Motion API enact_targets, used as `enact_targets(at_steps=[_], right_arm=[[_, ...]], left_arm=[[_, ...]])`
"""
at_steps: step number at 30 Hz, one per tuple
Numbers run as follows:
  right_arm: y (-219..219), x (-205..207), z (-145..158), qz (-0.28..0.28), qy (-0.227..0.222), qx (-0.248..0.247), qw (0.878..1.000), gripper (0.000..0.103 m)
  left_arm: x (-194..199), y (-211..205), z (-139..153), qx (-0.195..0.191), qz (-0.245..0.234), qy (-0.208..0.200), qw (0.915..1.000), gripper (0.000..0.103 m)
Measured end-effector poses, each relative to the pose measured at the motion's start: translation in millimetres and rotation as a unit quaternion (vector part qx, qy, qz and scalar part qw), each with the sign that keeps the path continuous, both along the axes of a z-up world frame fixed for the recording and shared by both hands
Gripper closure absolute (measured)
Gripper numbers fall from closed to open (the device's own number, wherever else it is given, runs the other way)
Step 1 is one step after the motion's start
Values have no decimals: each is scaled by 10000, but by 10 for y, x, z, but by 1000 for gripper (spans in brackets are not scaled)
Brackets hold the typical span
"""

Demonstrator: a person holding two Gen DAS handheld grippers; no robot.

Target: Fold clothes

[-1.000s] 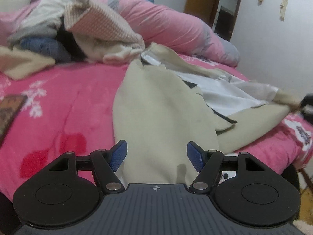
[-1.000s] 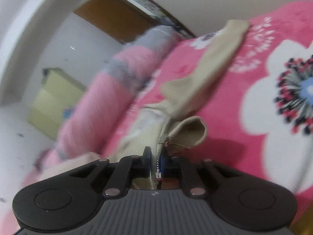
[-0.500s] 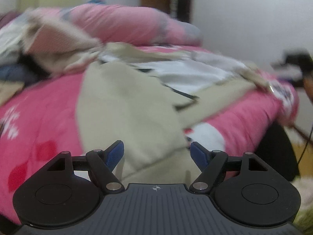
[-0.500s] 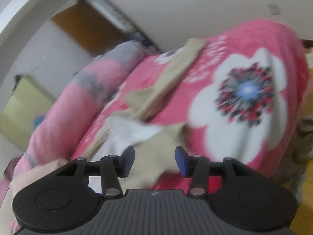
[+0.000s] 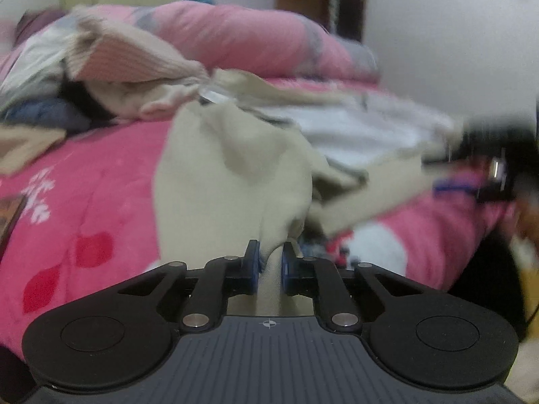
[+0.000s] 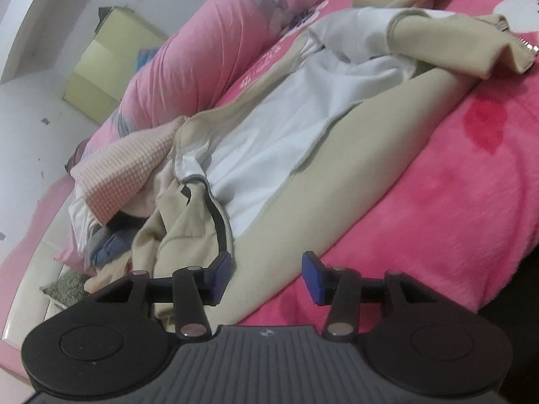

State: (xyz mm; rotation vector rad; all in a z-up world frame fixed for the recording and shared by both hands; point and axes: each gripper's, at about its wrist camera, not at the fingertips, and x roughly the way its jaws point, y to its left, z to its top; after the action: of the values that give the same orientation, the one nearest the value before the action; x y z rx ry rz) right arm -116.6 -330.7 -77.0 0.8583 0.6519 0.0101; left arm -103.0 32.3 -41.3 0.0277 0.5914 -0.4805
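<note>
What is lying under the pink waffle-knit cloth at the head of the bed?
Under the pink waffle-knit cloth lie crumpled clothes: something cream, something blue, a white piece. How many more are below is hidden.

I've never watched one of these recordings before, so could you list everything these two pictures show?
beige jacket: one, beige with white lining, spread open across the bed, zipper end at the far right.
pink blanket: one, bright pink with flower prints, covering the bed under the jacket.
rolled quilt: one, pink with grey patches, along the far edge of the bed.
clothes pile: one heap, pink waffle knit on top, blue and white pieces beneath, left of the jacket.
cabinet: one, pale yellow-green, against the wall.
left tongs: one, black with blue pads, just closed, pinching a fold of the jacket.
right tongs: one, black with blue pads, open over the jacket's edge.
</note>
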Motion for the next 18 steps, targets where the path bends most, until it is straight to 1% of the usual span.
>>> enact_targets(at_steps=[2, 4, 6, 9, 10, 11, 13, 14, 15, 16, 17, 18], right_arm=[[-3, -17, -12, -12, 40, -12, 10000, 54], [-2, -12, -34, -33, 93, -6, 10000, 54], [1, 2, -60, -58, 151, 8, 9999, 54], [3, 17, -86, -97, 189, 11, 9998, 54], [9, 22, -84, -118, 193, 8, 9997, 54], [14, 20, -81, -139, 191, 11, 9997, 54], [26, 12, -78, -180, 178, 27, 9997, 54], [31, 5, -77, -197, 173, 30, 9997, 54], [34, -5, -81, -217, 180, 19, 9996, 54], [44, -10, -90, -244, 196, 7, 9995, 54], [57, -11, -100, -261, 213, -3, 9994, 54], [71, -7, -103, -261, 230, -26, 9994, 54]], left_arm=[[82, 189, 164, -470, 195, 79, 9987, 93], [243, 415, 358, -934, 359, 113, 9949, 93], [483, 680, 577, -1237, 605, 79, 9904, 93], [961, 1025, 936, -1048, 1175, -302, 9871, 93], [1138, 1114, 1061, -839, 1406, -550, 9850, 93], [1356, 1184, 1195, -680, 1673, -794, 9804, 93], [1772, 1329, 1420, -432, 2146, -1279, 9673, 90], [1937, 1317, 1401, -232, 2375, -1386, 9612, 80], [2102, 1305, 1382, -31, 2601, -1492, 9540, 69], [2268, 1292, 1363, 169, 2825, -1596, 9458, 60], [2433, 1280, 1345, 370, 3045, -1698, 9365, 44], [2592, 1268, 1321, 556, 3250, -1780, 9272, 33]])
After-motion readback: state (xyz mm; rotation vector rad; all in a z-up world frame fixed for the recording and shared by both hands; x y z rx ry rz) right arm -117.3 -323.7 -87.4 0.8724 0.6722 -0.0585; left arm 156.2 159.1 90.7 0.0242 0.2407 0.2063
